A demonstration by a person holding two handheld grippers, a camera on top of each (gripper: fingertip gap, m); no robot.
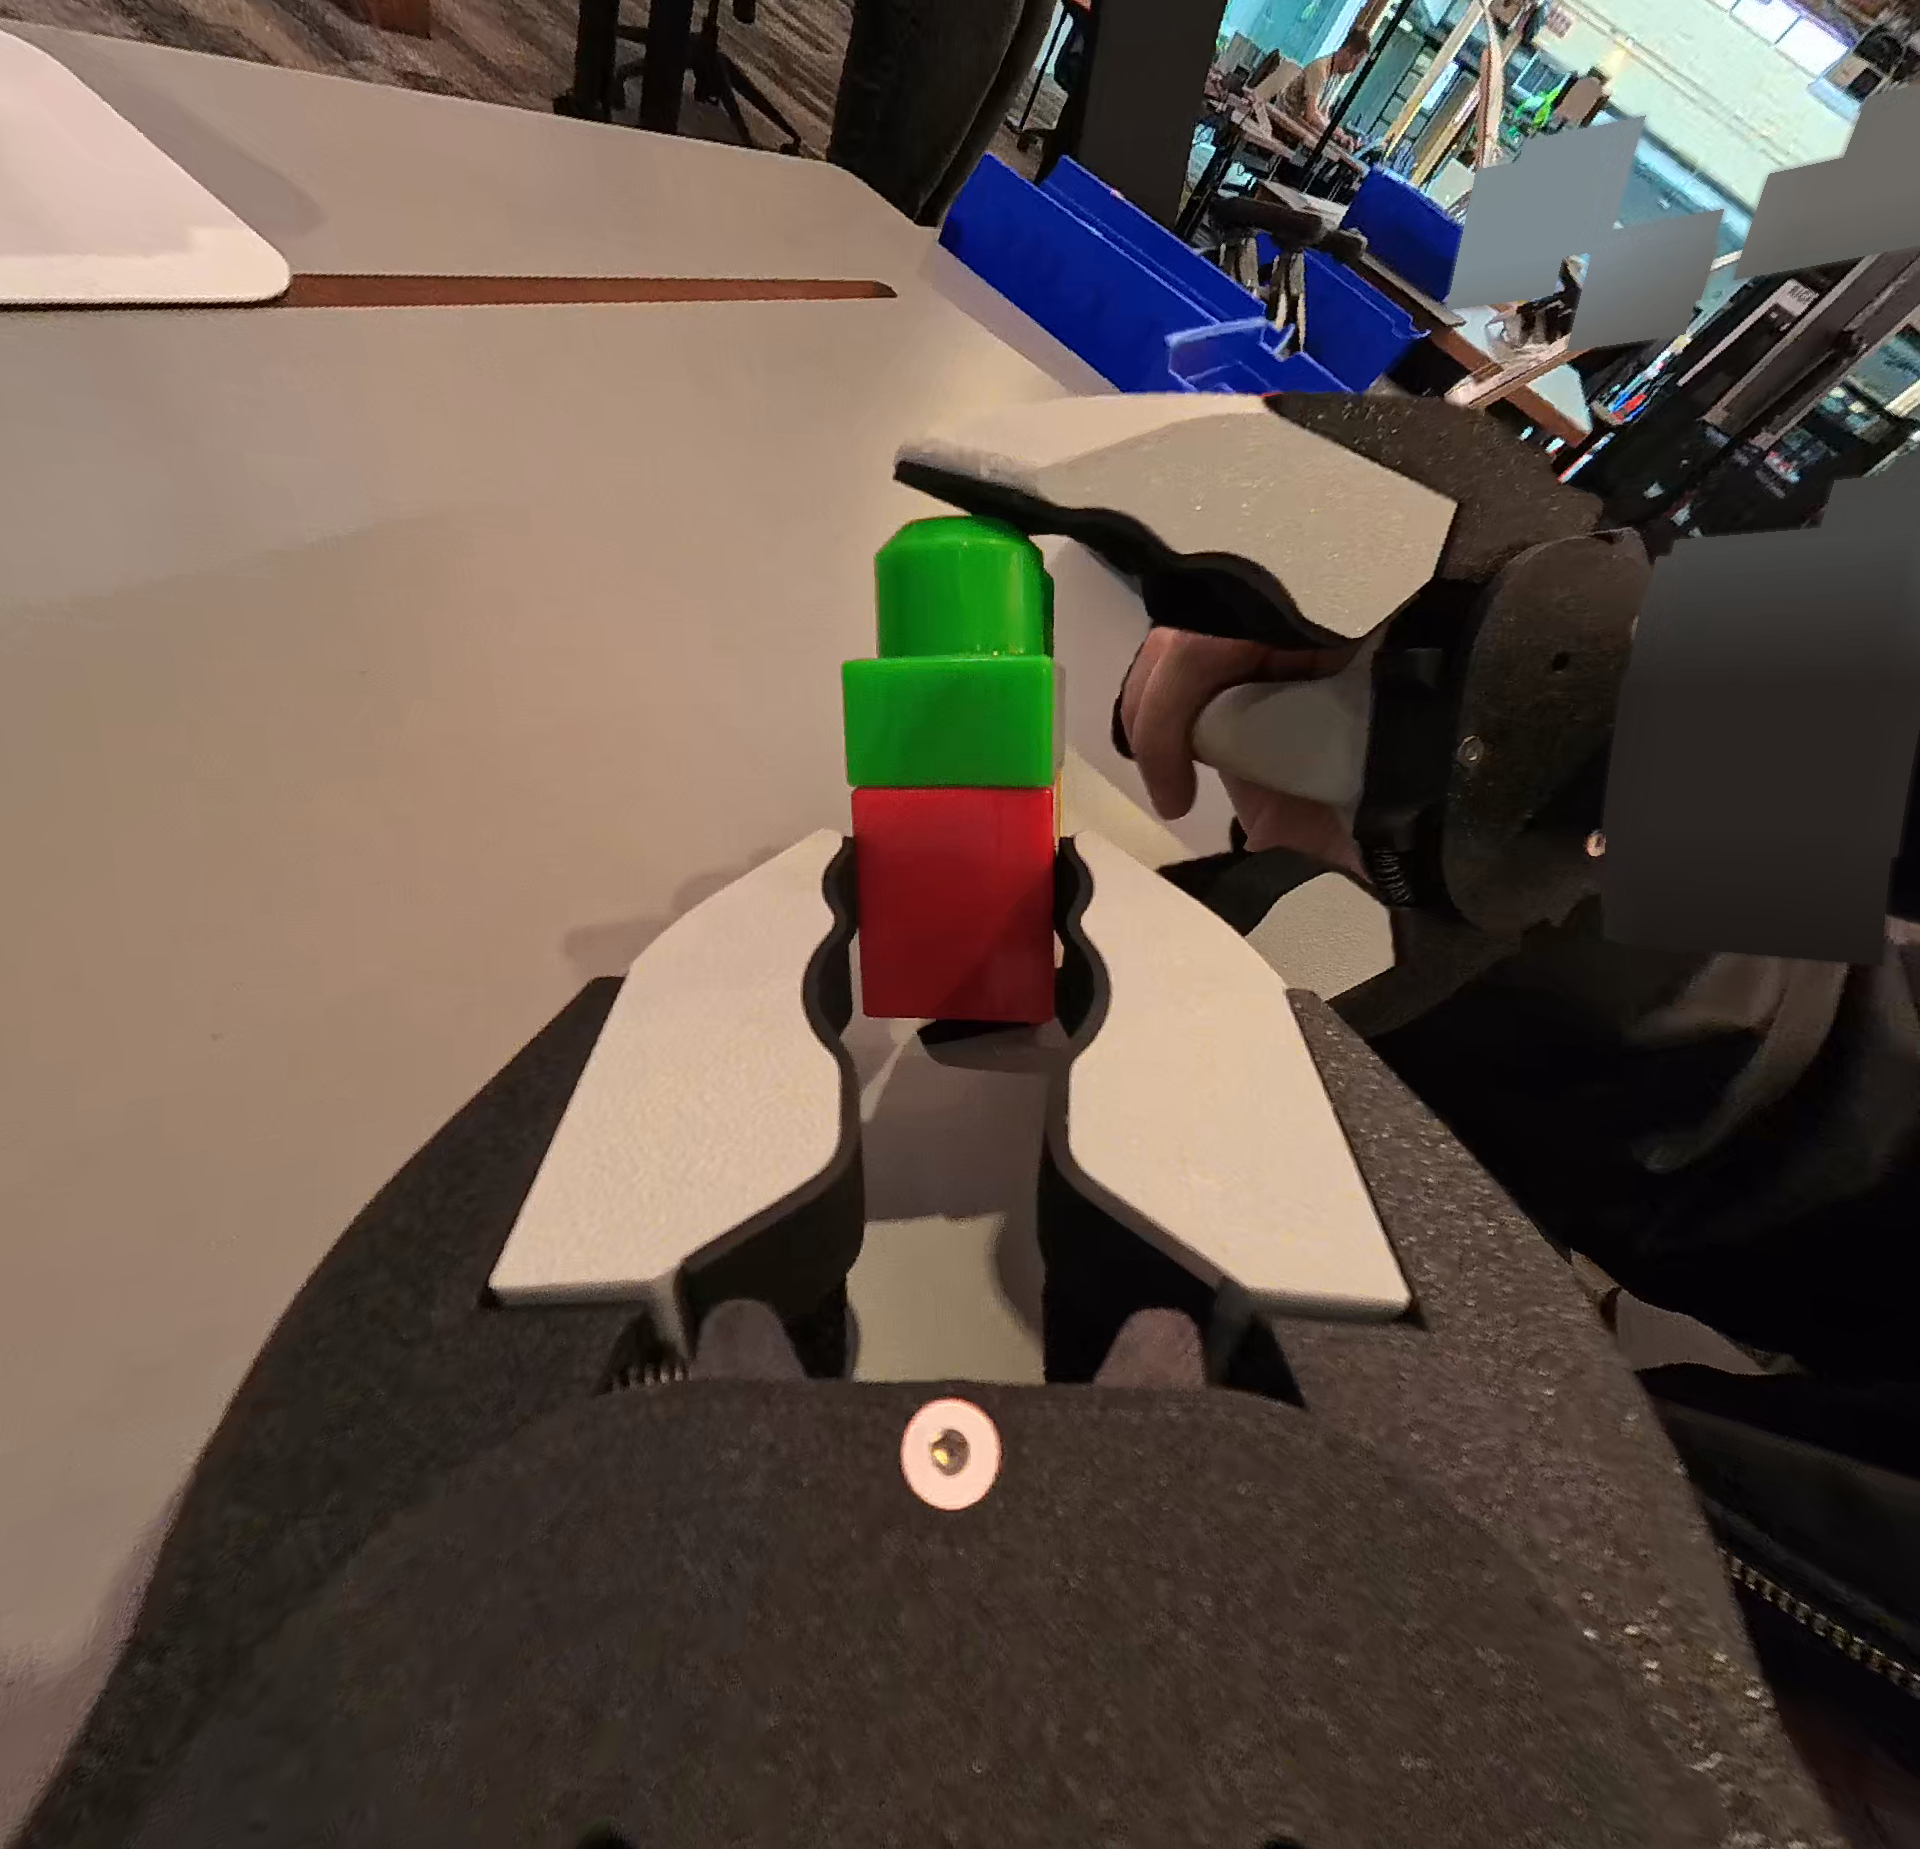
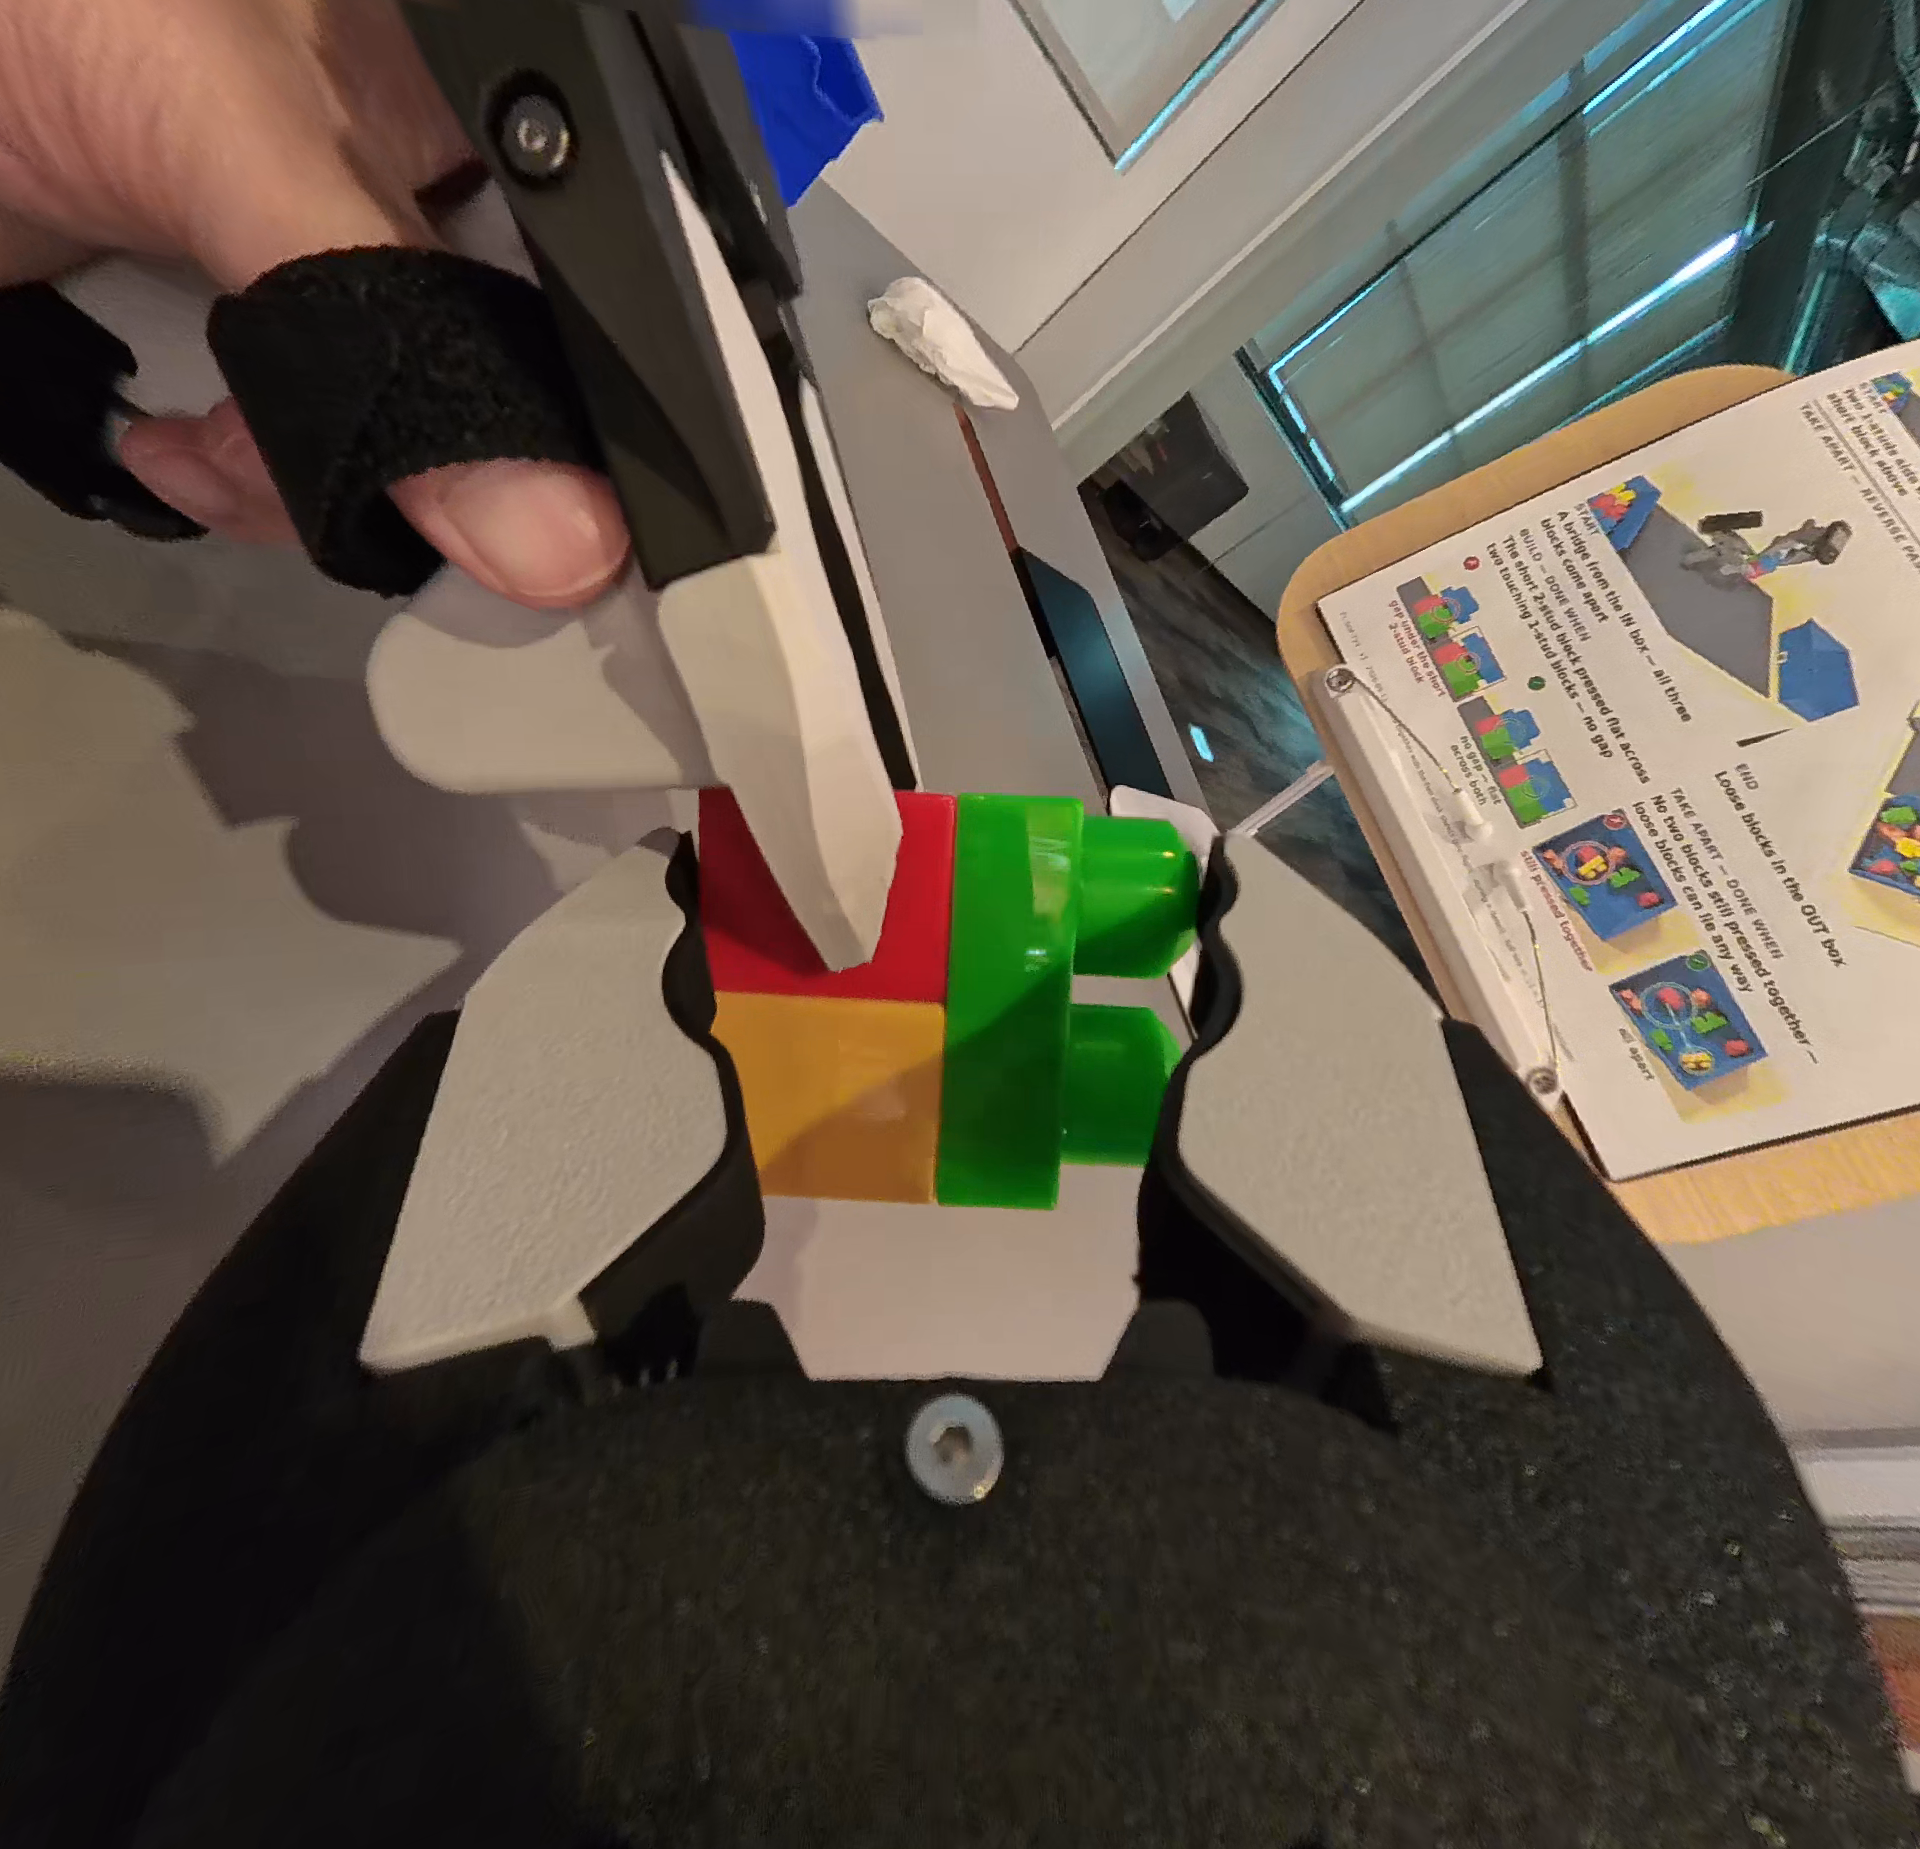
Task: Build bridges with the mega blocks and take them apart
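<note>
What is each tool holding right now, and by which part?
Both grip one bridge. The left tool clamps the red block by its sides. The right tool spans top to bottom: the green block studs and the undersides of the red and yellow block.

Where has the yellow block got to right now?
In the right wrist view the yellow block sits low between the right gripper jaws, pressed beside the red block, with the green block capping both.
</note>
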